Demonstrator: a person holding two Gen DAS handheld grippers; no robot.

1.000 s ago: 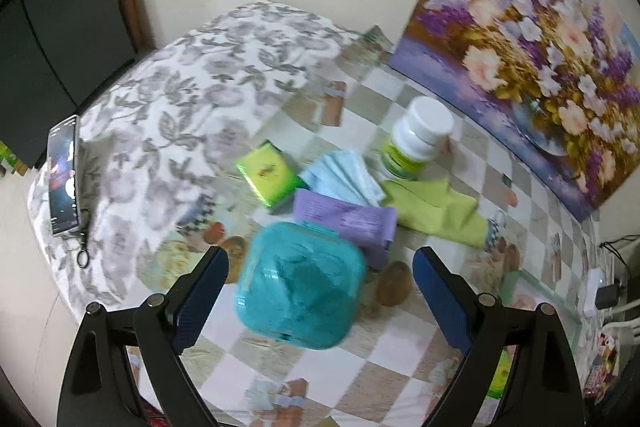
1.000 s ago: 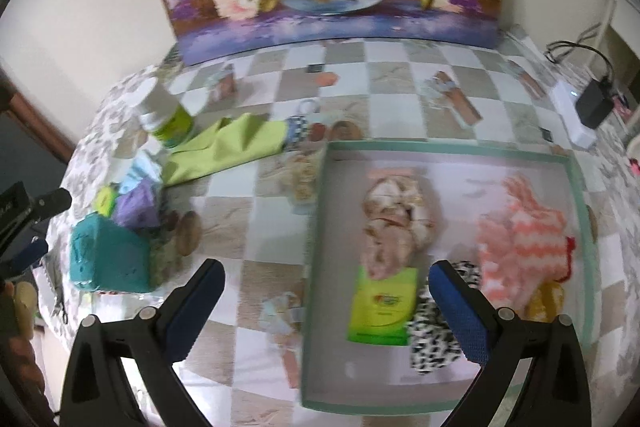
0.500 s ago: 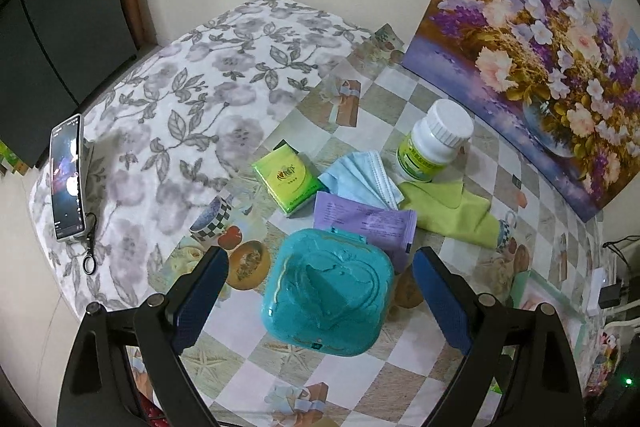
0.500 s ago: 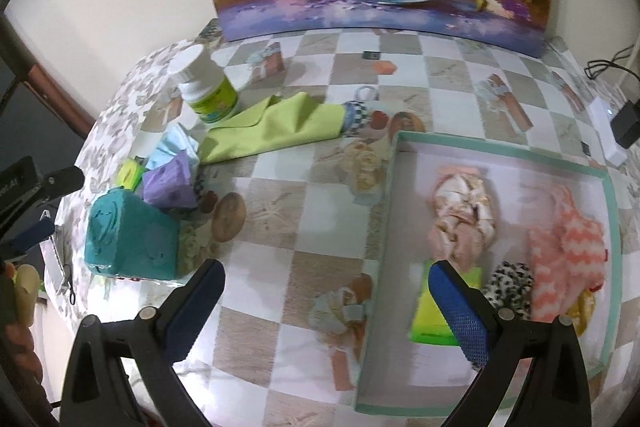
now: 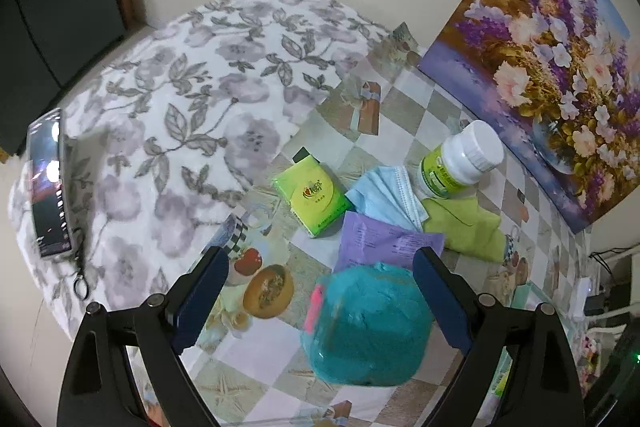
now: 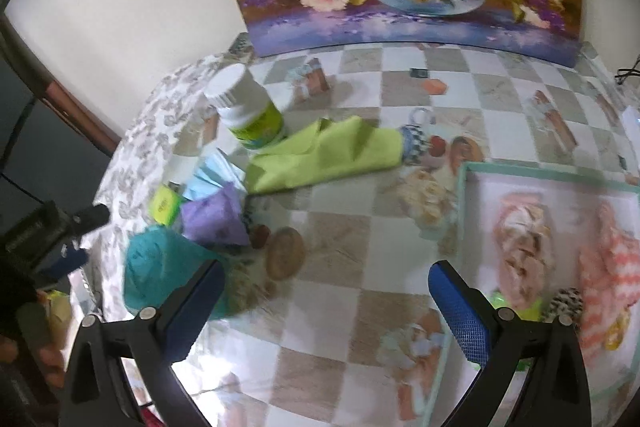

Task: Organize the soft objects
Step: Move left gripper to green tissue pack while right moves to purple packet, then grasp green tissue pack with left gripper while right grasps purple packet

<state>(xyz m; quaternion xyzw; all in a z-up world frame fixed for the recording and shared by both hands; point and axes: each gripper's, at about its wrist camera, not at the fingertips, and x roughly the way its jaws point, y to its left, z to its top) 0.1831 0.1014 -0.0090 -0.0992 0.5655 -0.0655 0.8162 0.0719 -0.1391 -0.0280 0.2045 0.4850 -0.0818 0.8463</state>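
While both the left gripper [image 5: 320, 287] and right gripper [image 6: 326, 291] gape wide and empty, the remaining soft pile, led by the green cloth [image 6: 324, 155], lies near the table's left edge awaiting a pick for the tray [image 6: 464, 203].

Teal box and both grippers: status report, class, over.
Left gripper open, empty. Right gripper open, empty. Teal box on table, ungrasped. Purple packet just behind it.
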